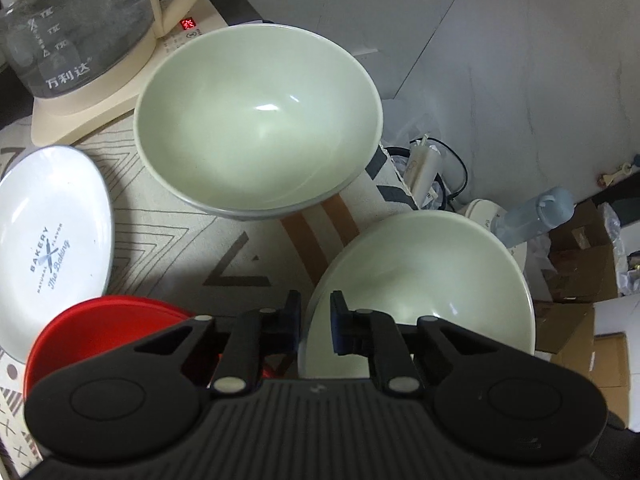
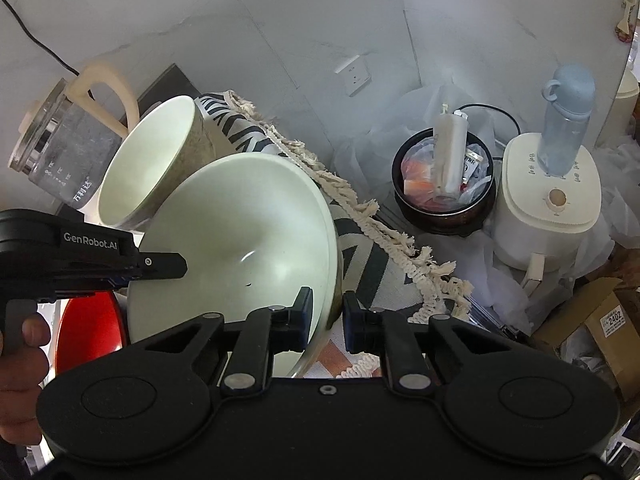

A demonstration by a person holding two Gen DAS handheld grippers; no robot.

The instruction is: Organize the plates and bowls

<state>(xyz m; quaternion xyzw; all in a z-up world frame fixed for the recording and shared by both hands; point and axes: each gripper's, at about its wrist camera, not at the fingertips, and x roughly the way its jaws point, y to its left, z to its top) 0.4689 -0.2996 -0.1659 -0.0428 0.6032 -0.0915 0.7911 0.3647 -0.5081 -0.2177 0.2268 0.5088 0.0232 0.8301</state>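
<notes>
Two pale green bowls stand on a patterned tablecloth (image 1: 180,232). My left gripper (image 1: 316,312) is shut on the left rim of the near bowl (image 1: 420,280). In the right wrist view my right gripper (image 2: 327,308) is shut on the right rim of that same near bowl (image 2: 240,232), which sits tilted. The left gripper (image 2: 176,268) shows there too, at the bowl's opposite rim, held by a hand (image 2: 20,360). The far bowl (image 1: 260,120) stands upright behind it. A white plate (image 1: 48,240) printed "BAKERY" and a red dish (image 1: 100,328) lie to the left.
A glass kettle (image 1: 68,32) on a cream base stands behind the far bowl. Past the cloth's fringed edge (image 2: 360,208), lower down, are a dark pot of rubbish (image 2: 444,184), a white appliance (image 2: 548,200) with a blue bottle (image 2: 568,120) on it, and cardboard boxes (image 2: 600,328).
</notes>
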